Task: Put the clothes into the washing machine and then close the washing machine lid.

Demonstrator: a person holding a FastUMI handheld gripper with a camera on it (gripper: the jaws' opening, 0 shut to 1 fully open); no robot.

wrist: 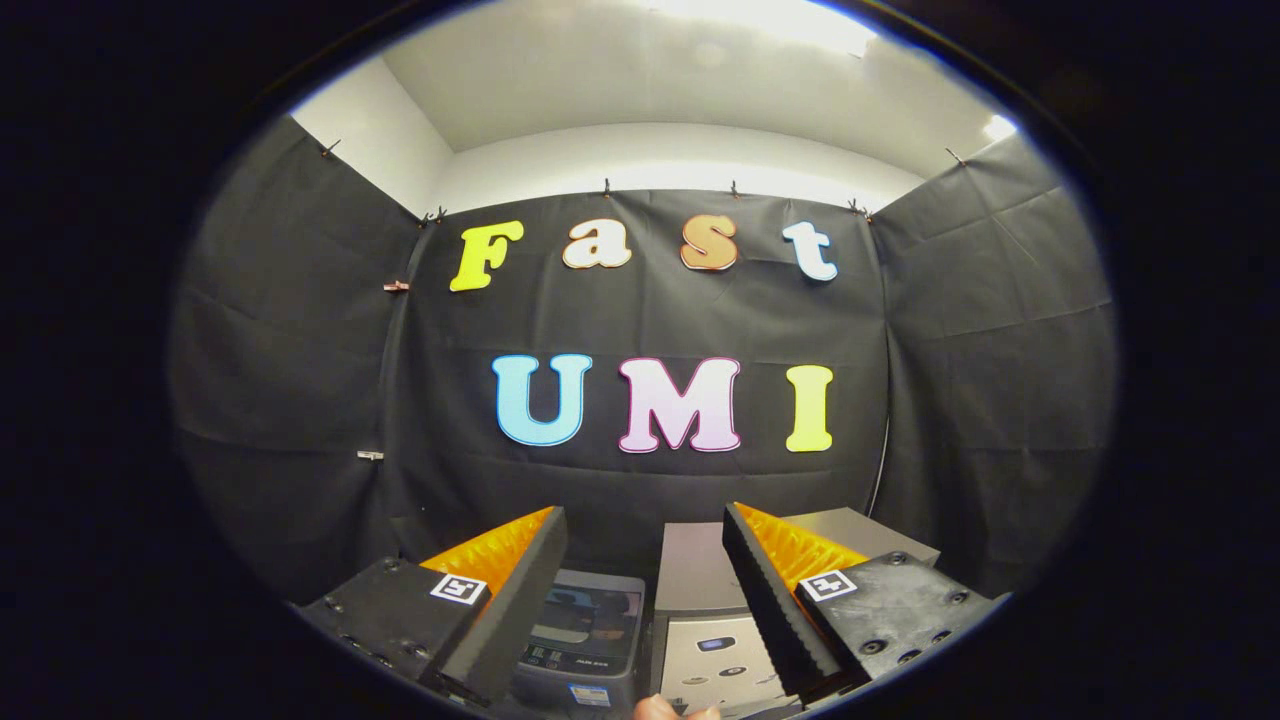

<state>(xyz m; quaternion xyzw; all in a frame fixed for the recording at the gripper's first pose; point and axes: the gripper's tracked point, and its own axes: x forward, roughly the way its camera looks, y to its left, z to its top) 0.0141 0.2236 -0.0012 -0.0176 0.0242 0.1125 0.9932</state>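
My gripper [645, 530] is held up high, facing the booth's back wall, its fingers spread wide with nothing between them. Below and between the fingers stands a small grey washing machine [585, 630] with a dark lid and a control strip along its front. Whether its lid is up or down is hard to tell from here. No clothes show in this view.
A second grey appliance [700, 610] with a light control panel stands right of the washing machine, partly behind my right finger. A fingertip of a person's hand [660, 708] peeks in beneath the gripper. Black cloth walls close the booth on three sides.
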